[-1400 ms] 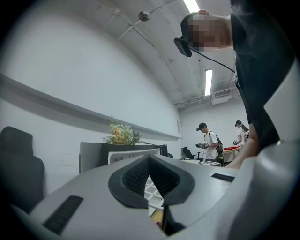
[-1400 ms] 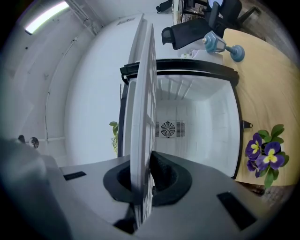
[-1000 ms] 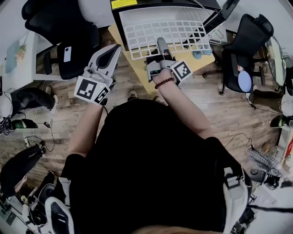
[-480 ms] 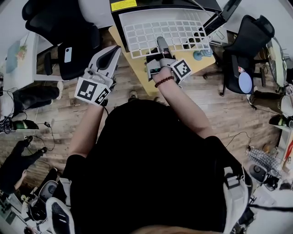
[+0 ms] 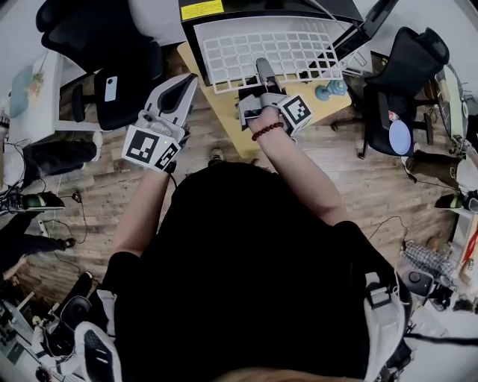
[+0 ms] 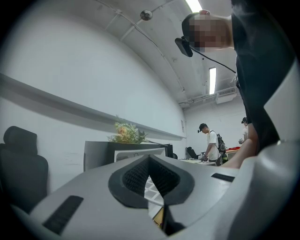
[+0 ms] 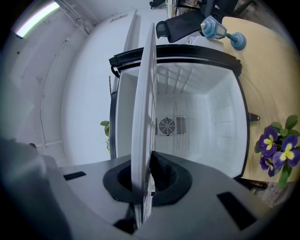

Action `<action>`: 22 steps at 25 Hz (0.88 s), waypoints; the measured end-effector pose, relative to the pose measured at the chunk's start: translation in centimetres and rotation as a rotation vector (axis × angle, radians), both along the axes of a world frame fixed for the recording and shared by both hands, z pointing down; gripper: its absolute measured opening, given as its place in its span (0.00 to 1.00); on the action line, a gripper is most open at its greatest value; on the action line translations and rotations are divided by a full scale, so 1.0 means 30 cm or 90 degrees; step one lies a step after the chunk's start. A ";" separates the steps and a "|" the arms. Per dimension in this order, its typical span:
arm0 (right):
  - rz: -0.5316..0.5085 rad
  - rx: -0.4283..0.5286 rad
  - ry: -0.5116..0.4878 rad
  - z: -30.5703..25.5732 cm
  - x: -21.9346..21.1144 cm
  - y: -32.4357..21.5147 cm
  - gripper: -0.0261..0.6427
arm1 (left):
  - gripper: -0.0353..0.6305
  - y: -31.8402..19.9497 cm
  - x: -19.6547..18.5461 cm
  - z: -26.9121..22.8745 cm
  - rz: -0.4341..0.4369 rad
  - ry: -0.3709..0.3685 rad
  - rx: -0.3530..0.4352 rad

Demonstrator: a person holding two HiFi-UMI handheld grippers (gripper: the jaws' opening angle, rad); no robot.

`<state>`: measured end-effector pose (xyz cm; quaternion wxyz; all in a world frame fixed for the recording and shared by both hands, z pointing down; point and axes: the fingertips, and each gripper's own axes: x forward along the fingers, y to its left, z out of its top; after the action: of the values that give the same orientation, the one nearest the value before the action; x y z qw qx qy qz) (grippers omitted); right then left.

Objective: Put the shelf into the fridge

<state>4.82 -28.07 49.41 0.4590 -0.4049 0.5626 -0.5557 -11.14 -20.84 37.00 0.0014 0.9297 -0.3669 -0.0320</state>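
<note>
The white grid shelf lies flat before the open fridge, its far edge at the fridge's mouth. My right gripper is shut on the middle of the shelf's near edge. In the right gripper view the shelf shows edge-on, clamped in the right gripper, with the fridge's white inside and its back fan straight beyond. My left gripper hangs left of the table, shut and holding nothing. Its closed tips point past the fridge.
The fridge stands on a yellow wooden table with a blue-handled object at the right. Purple flowers stand by the fridge's side. Black office chairs flank the table. A person stands far off.
My right gripper has pushed the shelf a little farther toward the fridge. The left gripper has stayed in place.
</note>
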 end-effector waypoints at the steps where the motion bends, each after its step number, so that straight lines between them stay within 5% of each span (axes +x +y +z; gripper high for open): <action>1: 0.000 -0.002 -0.002 0.001 -0.001 0.000 0.09 | 0.08 0.000 0.001 0.000 -0.001 0.000 0.000; 22: -0.004 0.001 0.038 0.016 0.011 0.000 0.09 | 0.08 -0.022 0.031 0.009 0.004 -0.008 -0.015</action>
<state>5.16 -28.08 49.90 0.4404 -0.4195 0.5776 -0.5444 -10.20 -21.49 37.28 0.0100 0.9309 -0.3645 -0.0216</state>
